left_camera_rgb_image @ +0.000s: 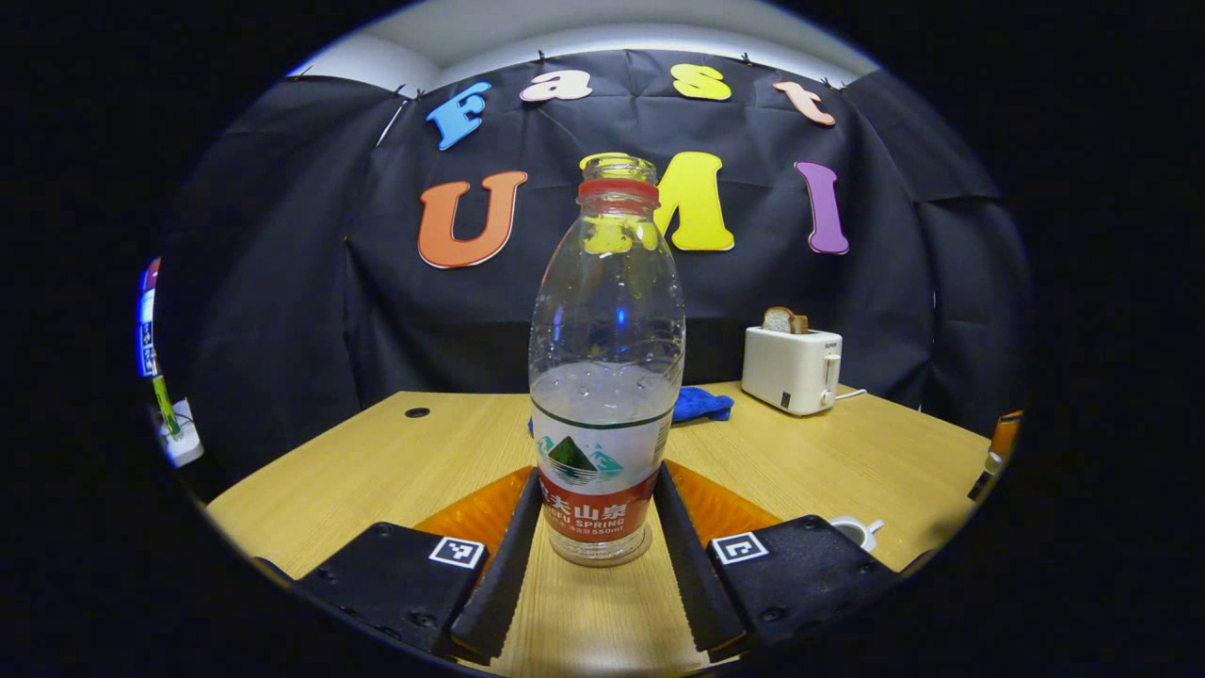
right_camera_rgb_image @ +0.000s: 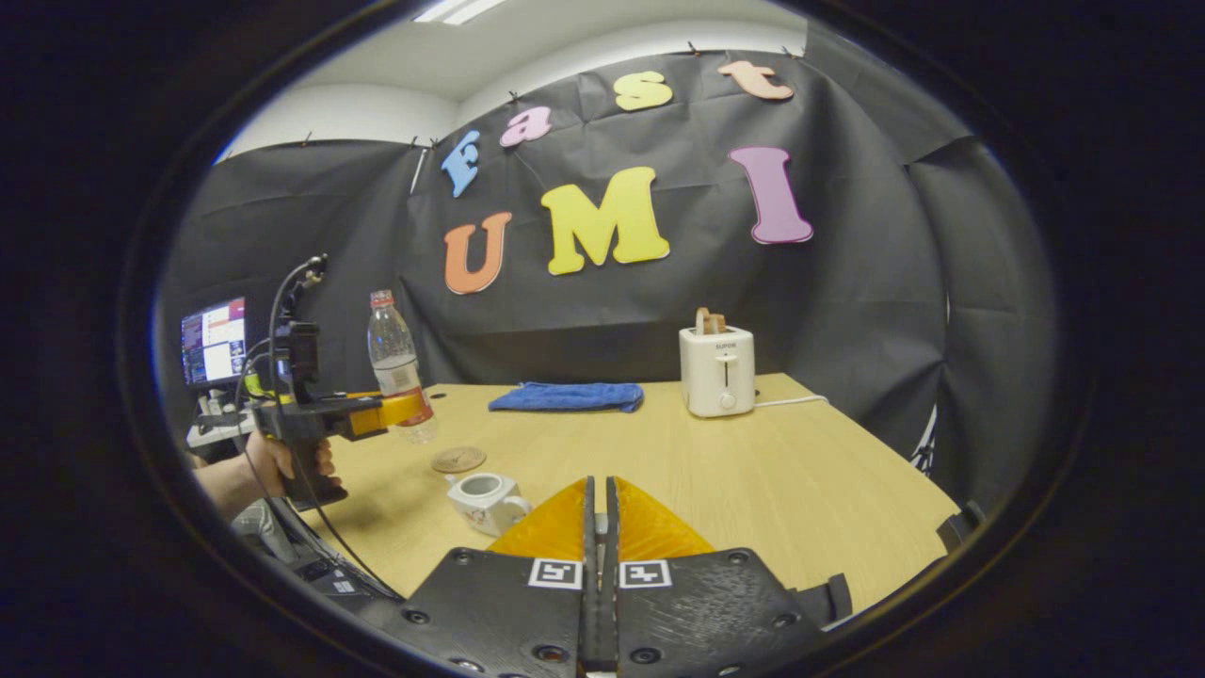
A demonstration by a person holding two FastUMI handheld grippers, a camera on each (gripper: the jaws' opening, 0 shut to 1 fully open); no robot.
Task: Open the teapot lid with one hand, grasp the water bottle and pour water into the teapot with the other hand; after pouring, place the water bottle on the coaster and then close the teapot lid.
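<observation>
My left hand-held gripper (left_camera_rgb_image: pixel 602 556) has its jaws spread with the bottle (left_camera_rgb_image: pixel 607 377) standing between them; both fingers sit right against the label, but I cannot tell whether they press it yet, so I judge this as the moment of closing for the grasp. From the right gripper view the same left hand-held gripper (right_camera_rgb_image: pixel 400 411) reaches the bottle (right_camera_rgb_image: pixel 397 363) low on its body, my hand (right_camera_rgb_image: pixel 282 461) behind on the grip. The bottle is upright, uncapped, about half full, its long axis vertical and crossing the fingers squarely, base on or just above the counter (left_camera_rgb_image: pixel 395 461). My right hand-held gripper (right_camera_rgb_image: pixel 599 527) is closed flat, fingers together, holding nothing that I can see. The teapot (right_camera_rgb_image: pixel 485 497) sits just ahead and left of it, its mouth open, so the lid looks already off; I cannot see where the lid is. The coaster (right_camera_rgb_image: pixel 458 460) lies between teapot and bottle, near both. The pour must therefore travel from the bottle past the coaster toward the teapot, which is nearer my right hand than my left.
</observation>
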